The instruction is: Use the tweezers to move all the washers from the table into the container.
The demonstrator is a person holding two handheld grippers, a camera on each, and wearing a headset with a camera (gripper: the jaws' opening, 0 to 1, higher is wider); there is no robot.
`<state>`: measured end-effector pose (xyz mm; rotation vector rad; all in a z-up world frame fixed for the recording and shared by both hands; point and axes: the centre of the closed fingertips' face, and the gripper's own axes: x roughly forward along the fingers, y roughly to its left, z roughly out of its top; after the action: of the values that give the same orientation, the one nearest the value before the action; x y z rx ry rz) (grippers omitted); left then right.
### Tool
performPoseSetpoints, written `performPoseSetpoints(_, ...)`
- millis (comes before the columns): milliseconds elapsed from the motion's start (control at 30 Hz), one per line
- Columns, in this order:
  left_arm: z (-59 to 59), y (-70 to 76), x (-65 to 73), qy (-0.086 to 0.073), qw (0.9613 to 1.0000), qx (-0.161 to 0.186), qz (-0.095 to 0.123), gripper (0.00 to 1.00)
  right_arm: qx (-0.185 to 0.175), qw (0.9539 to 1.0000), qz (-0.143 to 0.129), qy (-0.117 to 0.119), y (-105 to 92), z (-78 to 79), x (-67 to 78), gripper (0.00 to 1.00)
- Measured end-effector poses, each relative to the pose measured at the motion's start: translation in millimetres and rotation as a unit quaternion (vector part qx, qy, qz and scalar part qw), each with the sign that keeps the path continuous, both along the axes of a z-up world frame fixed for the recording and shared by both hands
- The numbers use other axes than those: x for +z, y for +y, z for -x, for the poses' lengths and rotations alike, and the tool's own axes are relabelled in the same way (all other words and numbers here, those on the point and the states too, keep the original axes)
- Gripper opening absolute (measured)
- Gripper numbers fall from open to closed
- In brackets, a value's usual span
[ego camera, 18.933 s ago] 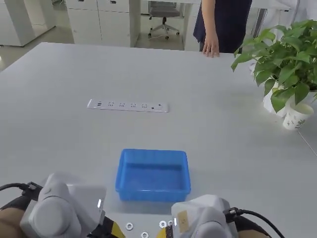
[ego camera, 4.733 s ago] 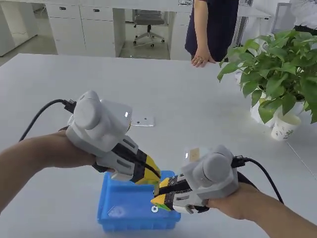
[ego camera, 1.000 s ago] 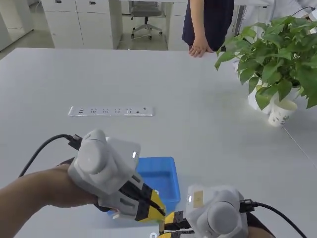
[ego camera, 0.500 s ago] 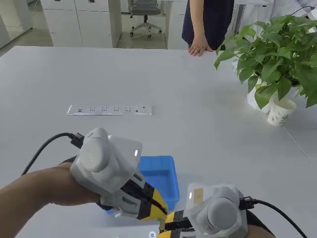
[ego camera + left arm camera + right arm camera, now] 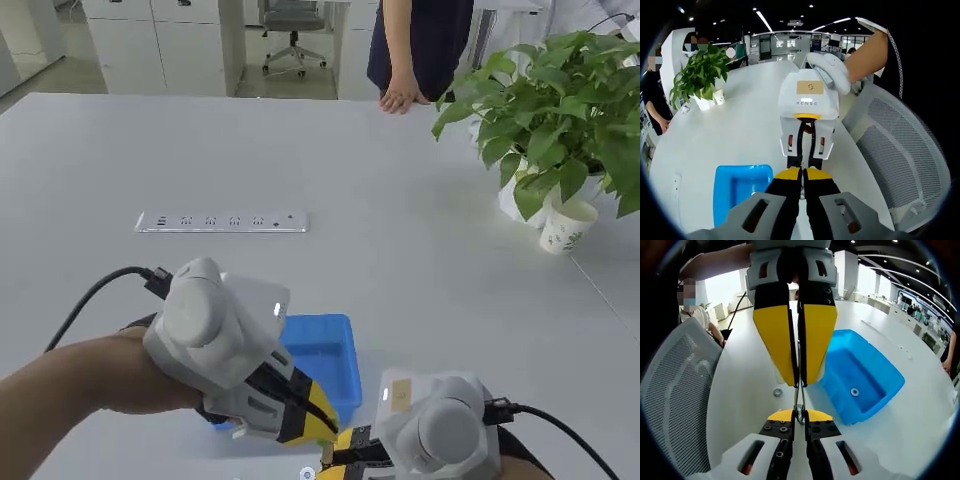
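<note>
Washer [image 5: 854, 391] in container [image 5: 865, 416], per right gripper view; left gripper [image 5: 799, 384] and right gripper [image 5: 799, 416] fingers pinch tweezers [image 5: 798, 400], unchanged.

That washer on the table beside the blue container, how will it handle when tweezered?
The washer looks small, thin and metallic, so probably light and stiff. Lying flat on the smooth table, it may slide away from the tweezers.
</note>
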<state>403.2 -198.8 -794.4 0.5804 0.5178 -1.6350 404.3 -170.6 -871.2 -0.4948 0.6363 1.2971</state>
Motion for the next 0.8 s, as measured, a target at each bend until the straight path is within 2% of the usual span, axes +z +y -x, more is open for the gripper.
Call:
performPoseSetpoints(500, 0.9, 1.0, 1.6, 0.0, 1.0, -0.001, -0.005, 0.05, 0.003, 1.0, 0.0, 0.0, 0.4, 1.8, 1.6, 0.08)
performPoseSetpoints(800, 1.2, 1.4, 7.7, -0.001, 1.0, 0.001, -0.003, 0.05, 0.007, 1.0, 0.0, -0.004, 0.6, 1.6, 7.7, 0.08)
